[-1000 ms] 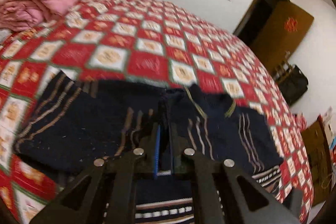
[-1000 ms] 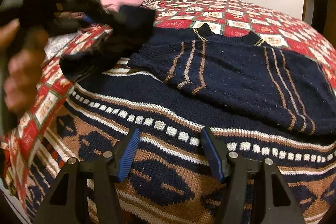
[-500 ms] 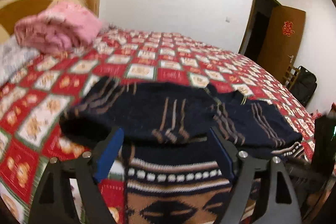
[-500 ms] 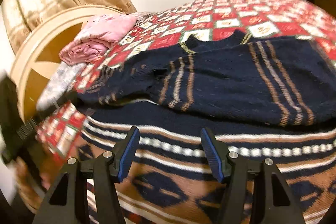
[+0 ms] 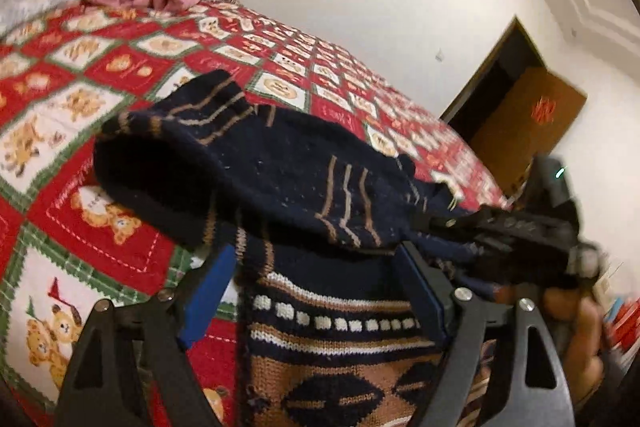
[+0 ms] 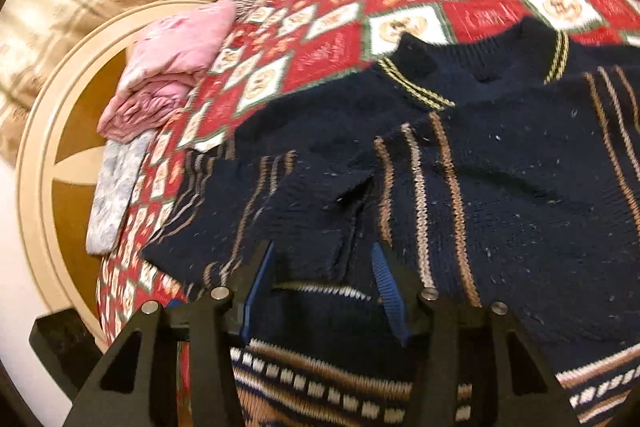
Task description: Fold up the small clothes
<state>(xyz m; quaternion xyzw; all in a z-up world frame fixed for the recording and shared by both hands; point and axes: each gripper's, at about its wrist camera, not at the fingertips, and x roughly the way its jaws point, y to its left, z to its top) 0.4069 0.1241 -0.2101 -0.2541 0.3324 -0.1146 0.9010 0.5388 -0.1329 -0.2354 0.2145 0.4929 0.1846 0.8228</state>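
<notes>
navy striped sweater (image 6: 500, 187) ahead of both grippers, left gripper (image 5: 316, 291) fingers apart, right gripper (image 6: 320, 291) fingers apart, folded sleeve (image 5: 224, 163) draped just beyond left fingertips

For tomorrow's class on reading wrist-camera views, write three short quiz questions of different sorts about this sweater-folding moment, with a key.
1. True or false: the left gripper is shut on the navy sweater.
2. What lies folded across the sweater's chest: A sleeve, B towel, C sock?
3. Fill in: the pink bedding sits near the bed's ____.

Key: 1 false, its fingers are spread apart. 2 A. 3 headboard.
</notes>
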